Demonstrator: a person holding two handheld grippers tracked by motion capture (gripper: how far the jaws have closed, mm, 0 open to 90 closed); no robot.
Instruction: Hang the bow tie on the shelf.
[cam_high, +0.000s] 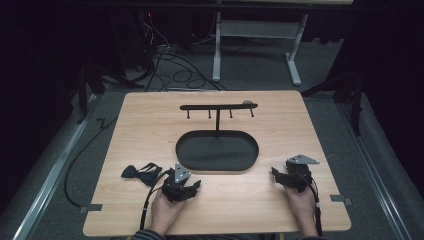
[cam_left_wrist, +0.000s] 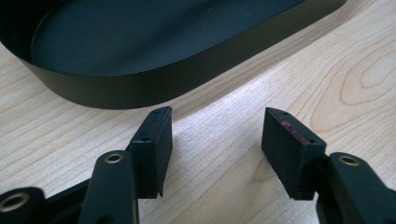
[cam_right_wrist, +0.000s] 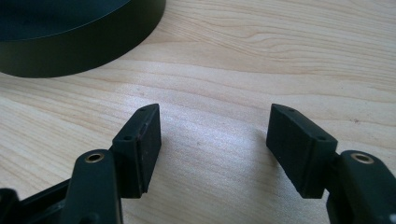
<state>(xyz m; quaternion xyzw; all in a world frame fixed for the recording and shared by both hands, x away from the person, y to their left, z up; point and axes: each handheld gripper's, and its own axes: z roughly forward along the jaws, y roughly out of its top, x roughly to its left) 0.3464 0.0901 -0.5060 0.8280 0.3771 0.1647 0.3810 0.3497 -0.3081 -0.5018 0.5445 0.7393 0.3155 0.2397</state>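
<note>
Jaws of the left gripper (cam_left_wrist: 215, 135) stand spread wide, with bare wood grain between the two black pads and nothing pinched. In the left gripper view this gripper sits low over the desk (cam_left_wrist: 299, 70), and just ahead of its tips curves the dark wall of an oval black tray (cam_left_wrist: 154, 84), near but not touching. The right gripper (cam_right_wrist: 215, 135) is likewise spread apart and empty, its pads hovering close over pale wood; the tray's rounded end (cam_right_wrist: 79, 51) lies ahead and to the left in the right gripper view, farther off than on the other side.

From the high view, the left gripper (cam_high: 192, 186) rests in the person's left hand (cam_high: 165, 210) near the front edge of the desk, pointing toward the tray's near left corner. The right gripper (cam_high: 277, 175) is held in the right hand (cam_high: 300, 202) off the tray's right end, a grey three-cornered plate on top of it. Just beside the left gripper, on its outer side, lies a black bow tie (cam_high: 141, 174) flat on the wood, apart from the tray. The tray (cam_high: 217, 151) sits at the middle of the desk, and from its far side rises a thin black post carrying a horizontal bar with small hooks (cam_high: 218, 107). Cables lie on the floor (cam_high: 175, 75) beyond the desk.
</note>
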